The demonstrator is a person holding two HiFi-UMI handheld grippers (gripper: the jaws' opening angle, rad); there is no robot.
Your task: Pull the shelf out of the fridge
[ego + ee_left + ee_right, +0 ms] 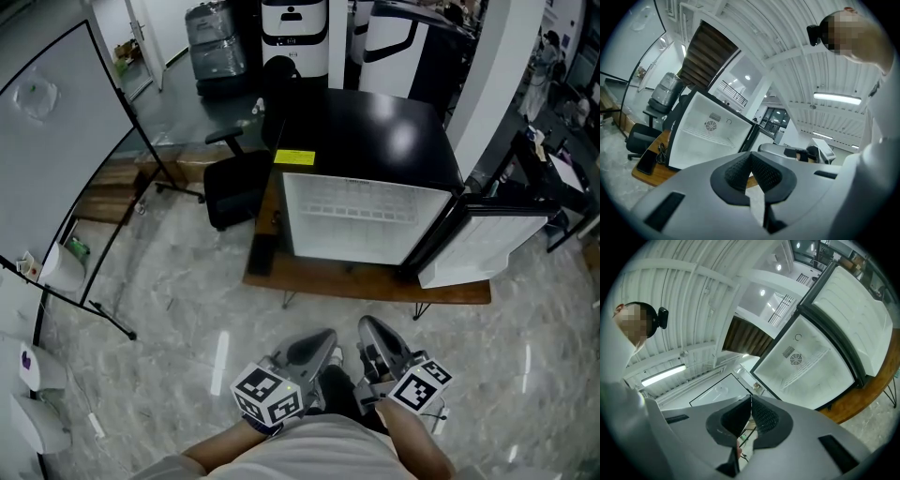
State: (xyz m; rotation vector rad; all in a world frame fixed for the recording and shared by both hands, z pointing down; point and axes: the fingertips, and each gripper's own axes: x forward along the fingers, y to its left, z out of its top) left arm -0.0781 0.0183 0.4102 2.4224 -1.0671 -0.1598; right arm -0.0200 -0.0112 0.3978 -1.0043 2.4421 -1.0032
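Observation:
A black mini fridge (366, 131) stands on a low wooden platform (361, 281), its door (483, 246) swung open to the right. The white interior holds a wire shelf (361, 211), which also shows as the shelf (708, 137) in the left gripper view and the shelf (806, 366) in the right gripper view. Both grippers are held close to the person's body, well short of the fridge. My left gripper (323, 345) (751, 159) is shut with nothing in it. My right gripper (371, 330) (751, 401) is shut and empty too.
A black office chair (234, 183) stands left of the fridge. A whiteboard on a stand (56, 141) fills the left side. A dark phone (646, 161) and a cable lie on the platform's left end. Marbled floor (187, 309) lies between me and the fridge.

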